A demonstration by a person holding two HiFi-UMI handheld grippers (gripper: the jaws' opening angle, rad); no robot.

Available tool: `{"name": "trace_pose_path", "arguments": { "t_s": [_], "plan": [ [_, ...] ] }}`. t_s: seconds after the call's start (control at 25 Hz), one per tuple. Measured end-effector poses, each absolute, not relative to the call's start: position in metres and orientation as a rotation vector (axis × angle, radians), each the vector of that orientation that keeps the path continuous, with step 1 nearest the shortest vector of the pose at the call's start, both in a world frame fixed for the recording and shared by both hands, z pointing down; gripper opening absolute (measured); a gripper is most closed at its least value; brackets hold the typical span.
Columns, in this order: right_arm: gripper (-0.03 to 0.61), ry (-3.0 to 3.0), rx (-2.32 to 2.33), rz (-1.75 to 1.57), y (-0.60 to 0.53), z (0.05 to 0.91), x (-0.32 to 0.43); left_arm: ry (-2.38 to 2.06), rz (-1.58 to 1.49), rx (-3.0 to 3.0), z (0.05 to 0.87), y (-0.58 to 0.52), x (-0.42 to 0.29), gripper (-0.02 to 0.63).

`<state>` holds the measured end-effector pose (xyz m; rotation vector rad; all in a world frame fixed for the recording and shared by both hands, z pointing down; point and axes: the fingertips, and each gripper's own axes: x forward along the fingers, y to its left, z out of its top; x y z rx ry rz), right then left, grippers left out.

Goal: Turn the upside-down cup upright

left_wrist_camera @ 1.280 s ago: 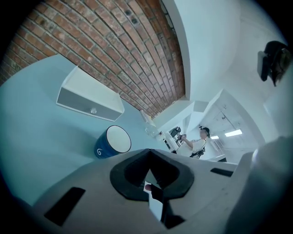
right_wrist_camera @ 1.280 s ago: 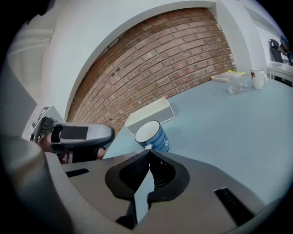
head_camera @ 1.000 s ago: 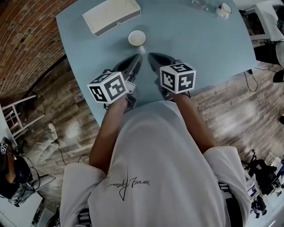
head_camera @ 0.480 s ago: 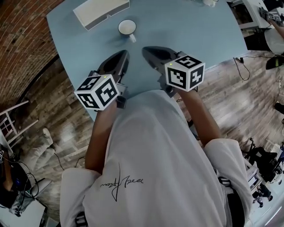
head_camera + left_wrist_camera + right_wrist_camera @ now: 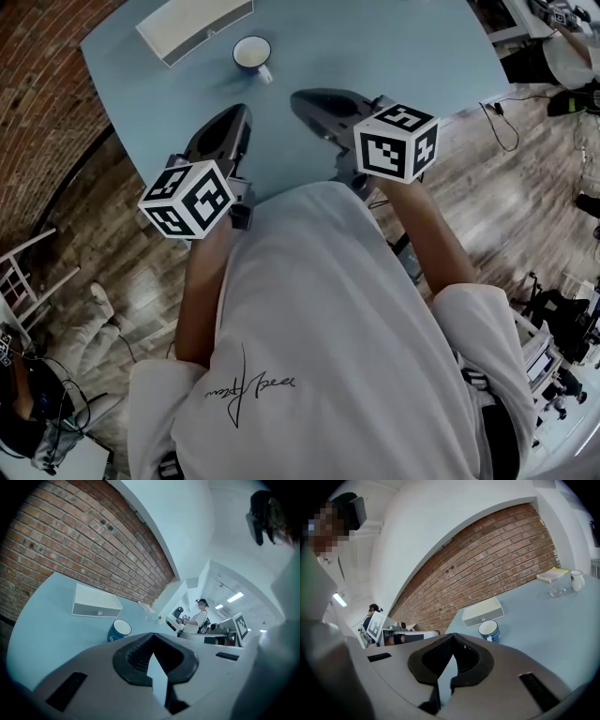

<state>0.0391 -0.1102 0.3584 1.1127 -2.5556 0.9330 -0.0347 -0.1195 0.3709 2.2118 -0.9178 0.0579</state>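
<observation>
Cup (image 5: 251, 52) stands mouth-up on the light-blue counter (image 5: 375, 47), white inside showing, dark blue outside, just beside the white box (image 5: 192, 26) at the far left part. It already looks upright, so the flip reads as done from how it sits. Left tongs (image 5: 241, 111) and right tongs (image 5: 300, 97) are both held over the near edge of the counter close to the person's body, well apart from the cup. Left gripper view: jaws together at the tips, nothing between them, cup (image 5: 119, 631) ahead and to the left, box (image 5: 96, 605) behind it. Right gripper view: jaws likewise closed and empty, cup (image 5: 489, 631) ahead and slightly right, box (image 5: 483, 611) just past it. Handling, as a judgement: looks like a glazed mug, so rigid, no give under the pads, smooth and likely slippery, moderate weight, and it would chip or crack if dropped or knocked on the counter. Small handle points toward the person and a bit right in the head view. It is too thin for a sure hold. Best grip is probably across the wall at the rim, one jaw inside and one outside, or around the body low down. Clamp firmly, since the round glossy side could twist out.
</observation>
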Motion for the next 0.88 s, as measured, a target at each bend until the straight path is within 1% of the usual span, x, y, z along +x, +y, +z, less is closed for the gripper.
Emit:
{"name": "trace_pose_path", "arguments": {
  "t_s": [0.44, 0.72, 0.88],
  "plan": [
    [0.02, -2.564, 1.063, 0.884, -0.101, 0.356, 0.029, -0.929, 0.054, 2.218, 0.372, -0.109, -0.033, 0.011],
    [0.02, -2.592, 1.074, 0.968, -0.082, 0.353, 0.021, -0.964, 0.146, 2.233, 0.387, -0.093, -0.039, 0.011],
    [0.02, -2.561, 1.069, 0.918, -0.06, 0.361, 0.015, -0.986, 0.165, 2.226, 0.391, -0.083, -0.042, 0.011]
  ]
}}
